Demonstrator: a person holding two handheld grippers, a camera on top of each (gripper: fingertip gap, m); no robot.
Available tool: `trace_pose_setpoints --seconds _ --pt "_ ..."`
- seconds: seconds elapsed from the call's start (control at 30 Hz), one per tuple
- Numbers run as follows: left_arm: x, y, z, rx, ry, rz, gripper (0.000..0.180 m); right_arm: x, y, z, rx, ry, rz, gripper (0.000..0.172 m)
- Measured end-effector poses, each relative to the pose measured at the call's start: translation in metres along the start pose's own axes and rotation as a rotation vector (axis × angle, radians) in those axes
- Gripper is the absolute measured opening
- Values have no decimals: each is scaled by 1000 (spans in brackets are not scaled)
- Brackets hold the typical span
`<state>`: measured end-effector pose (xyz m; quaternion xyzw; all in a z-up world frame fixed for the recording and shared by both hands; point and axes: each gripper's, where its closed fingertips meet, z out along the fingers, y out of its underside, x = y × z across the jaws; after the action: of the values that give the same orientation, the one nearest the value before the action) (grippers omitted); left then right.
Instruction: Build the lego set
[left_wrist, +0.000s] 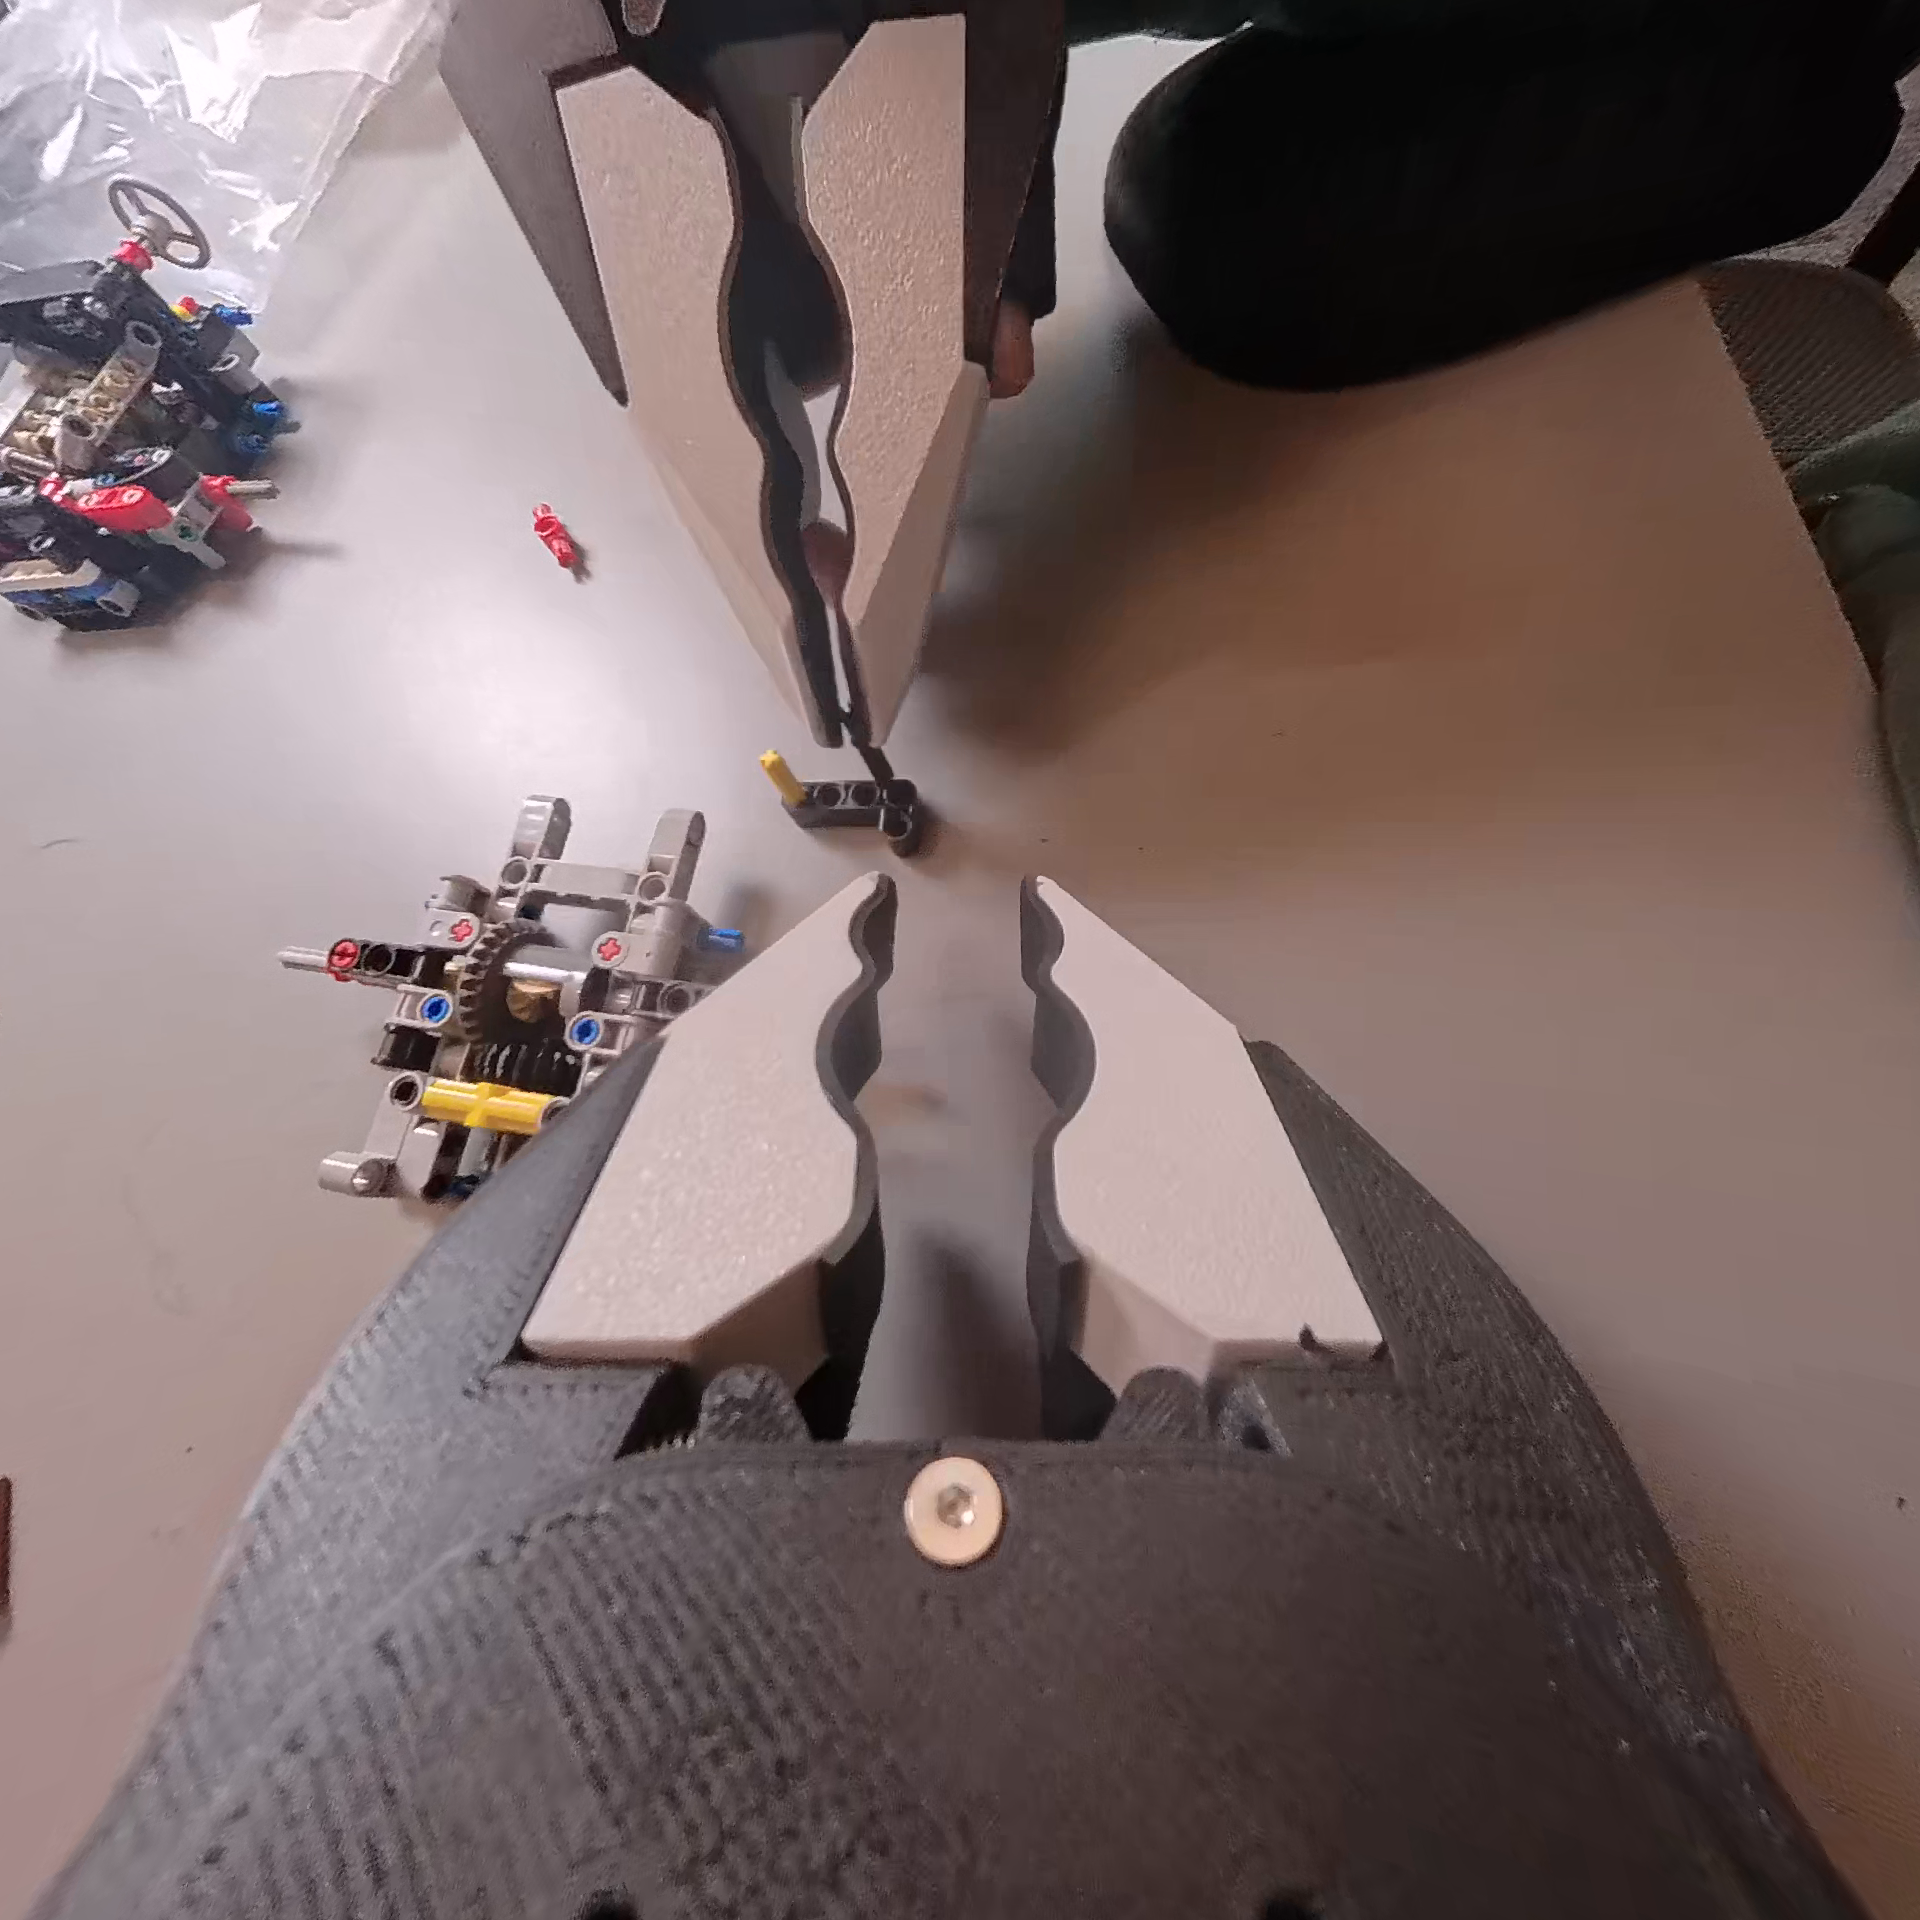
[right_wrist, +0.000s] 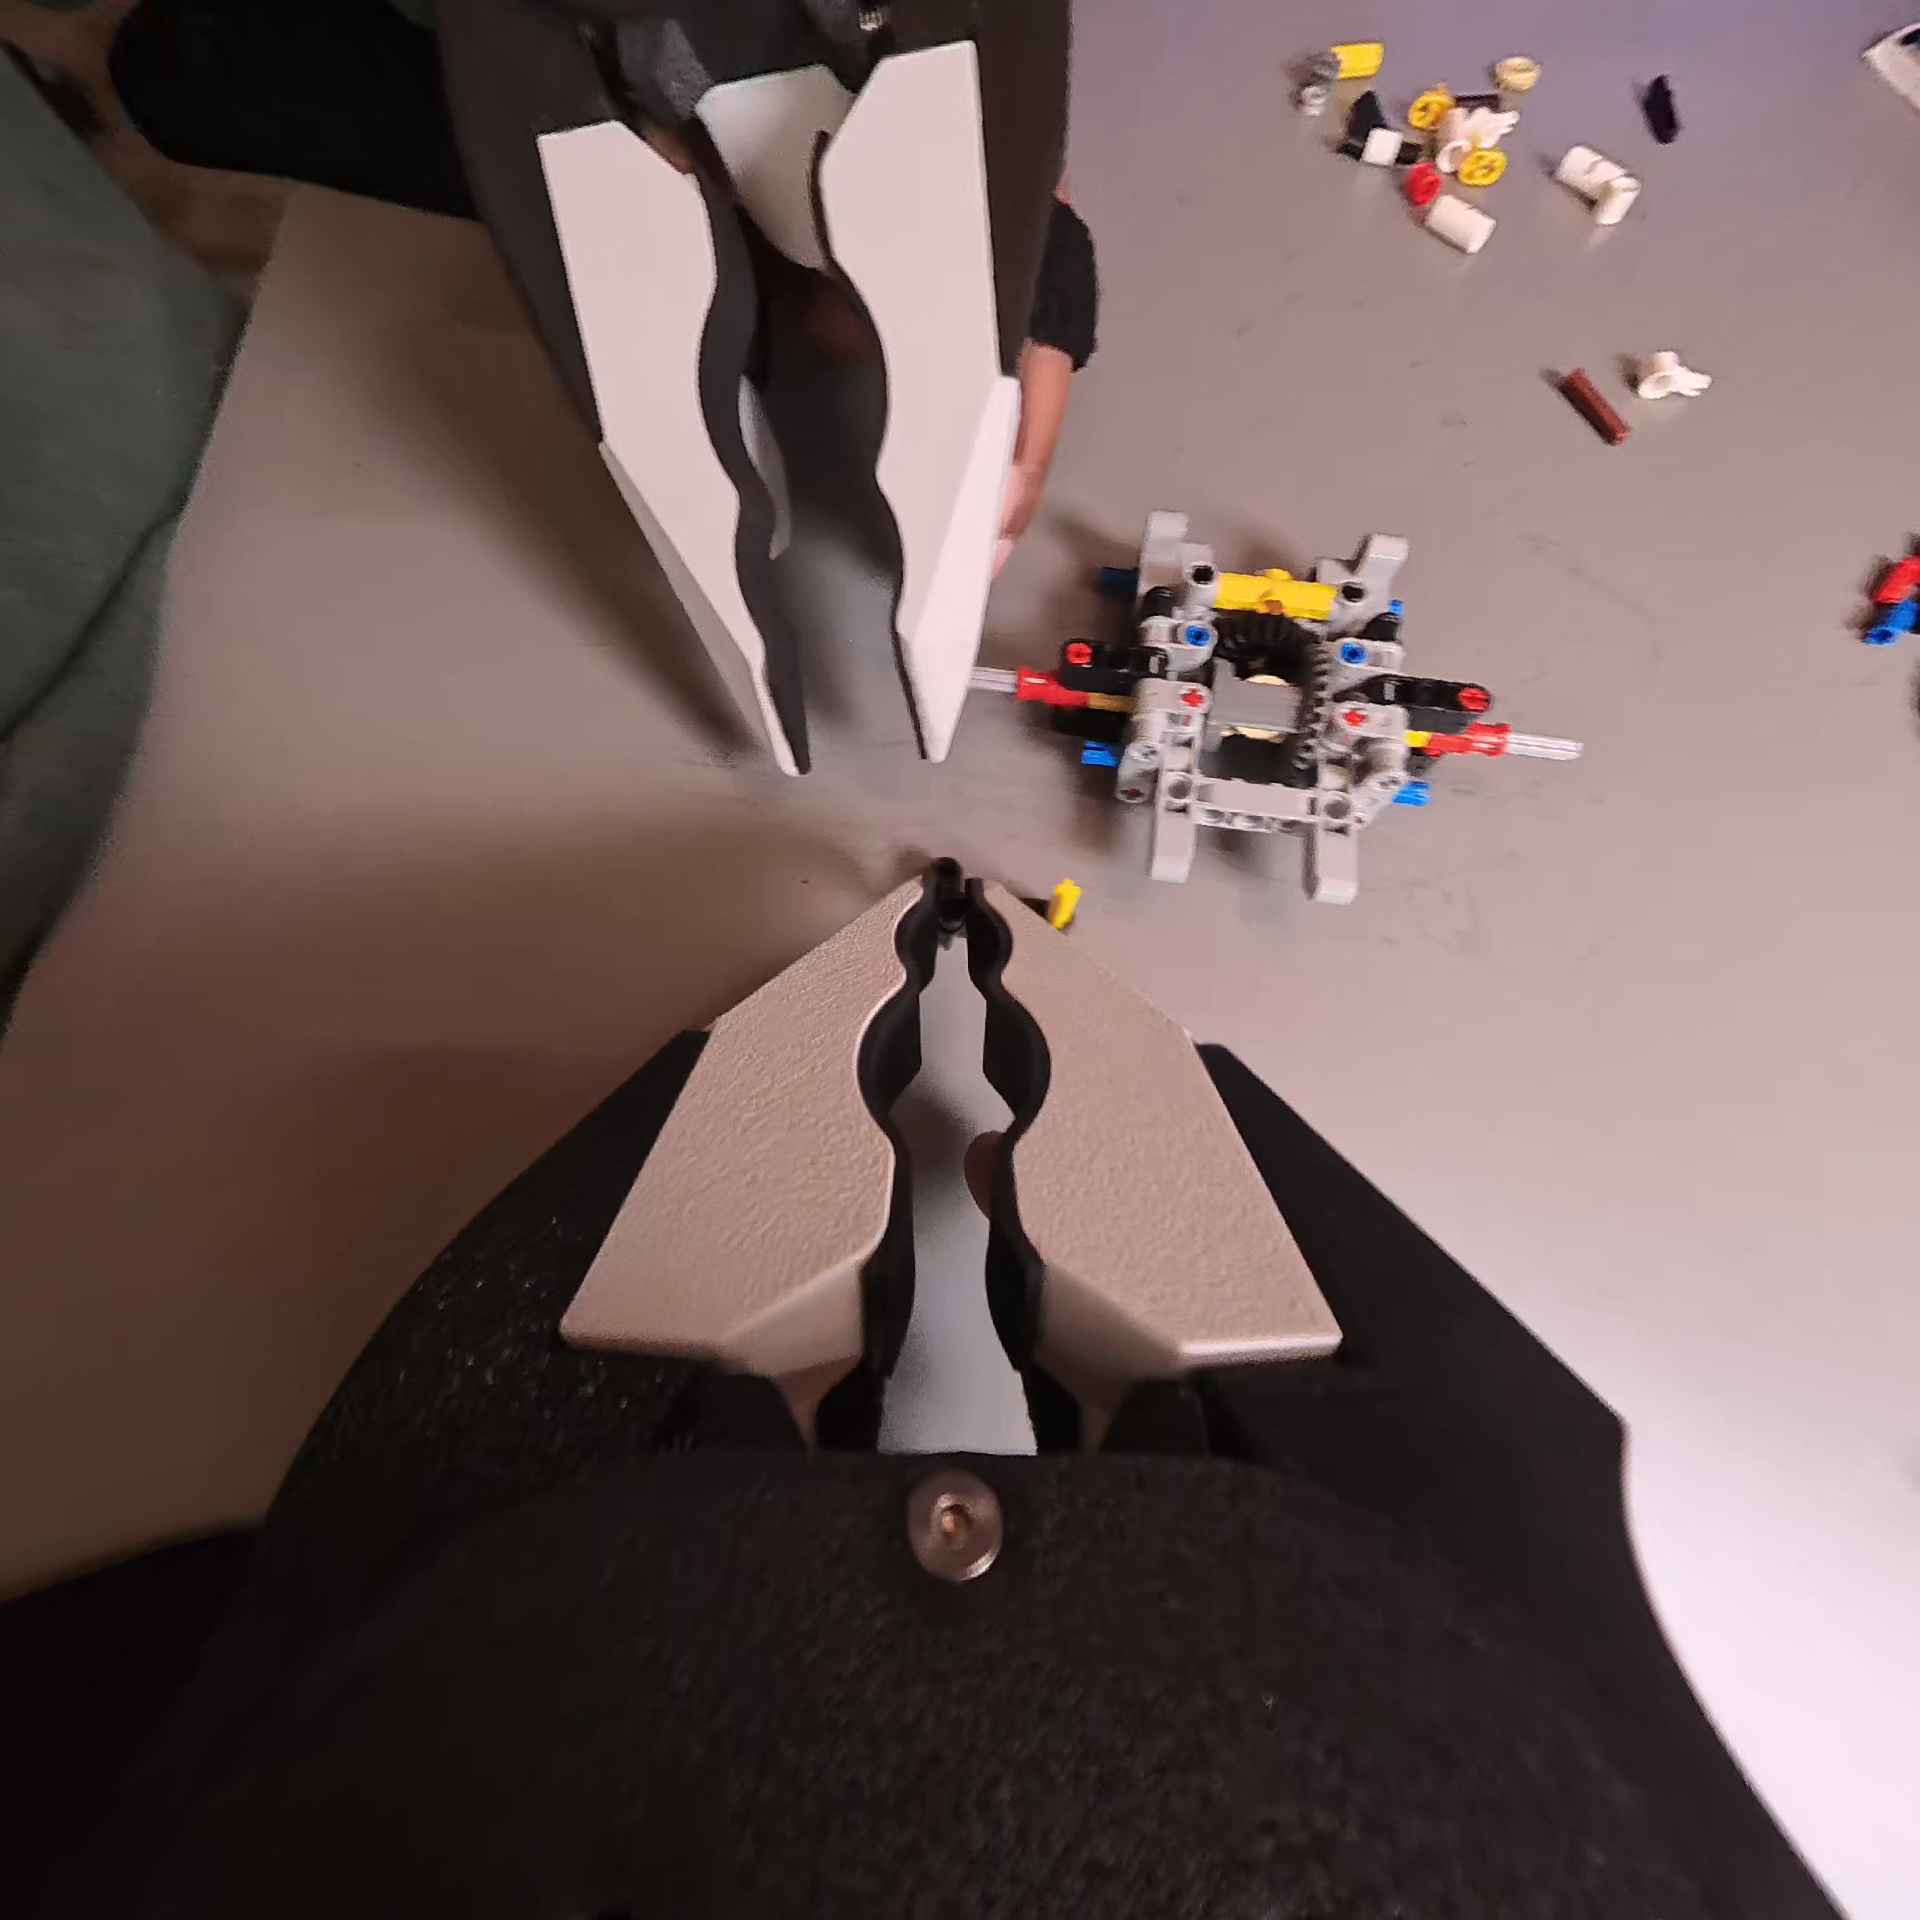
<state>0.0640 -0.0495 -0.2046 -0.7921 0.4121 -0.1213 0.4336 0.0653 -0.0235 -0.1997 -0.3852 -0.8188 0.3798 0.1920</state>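
Observation:
My right gripper (right_wrist: 951, 888) is shut on a thin black pin (right_wrist: 943, 883). In the left wrist view the right gripper (left_wrist: 852, 736) comes down from above, and the pin (left_wrist: 878, 764) reaches into the corner of a small black L-shaped beam (left_wrist: 852, 802) on the table. A yellow peg (left_wrist: 775, 775) stands in the beam's far end and also shows in the right wrist view (right_wrist: 1063, 902). My left gripper (left_wrist: 956, 883) is open and empty, just short of the beam; it also shows in the right wrist view (right_wrist: 857, 764). A grey geared assembly (left_wrist: 520, 997) (right_wrist: 1268, 707) lies beside it.
A pile of built parts (left_wrist: 114, 447) and a clear plastic bag (left_wrist: 208, 83) lie far left, with a loose red pin (left_wrist: 558, 535). Small loose pieces (right_wrist: 1455, 135) and a brown bar (right_wrist: 1590, 405) are scattered. A dark sleeve (left_wrist: 1455, 208) rests at the table's edge. My two grippers' fingertips are within a few centimetres of each other.

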Motion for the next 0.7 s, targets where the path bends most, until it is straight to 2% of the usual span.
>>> trace_pose_setpoints --seconds 0.13,0.3,0.47,0.7 --pt "3 -1 3 -31 -18 21 23 -14 1 -1 -23 -69 -4 3" --pt "-12 -3 14 -82 -150 69 21 16 14 -16 -54 66 28 3" --pt "-14 -2 28 -136 -153 60 13 31 25 -23 -68 125 63 4" --pt "-12 0 28 -154 -99 41 7 28 26 -19 -67 101 66 3"
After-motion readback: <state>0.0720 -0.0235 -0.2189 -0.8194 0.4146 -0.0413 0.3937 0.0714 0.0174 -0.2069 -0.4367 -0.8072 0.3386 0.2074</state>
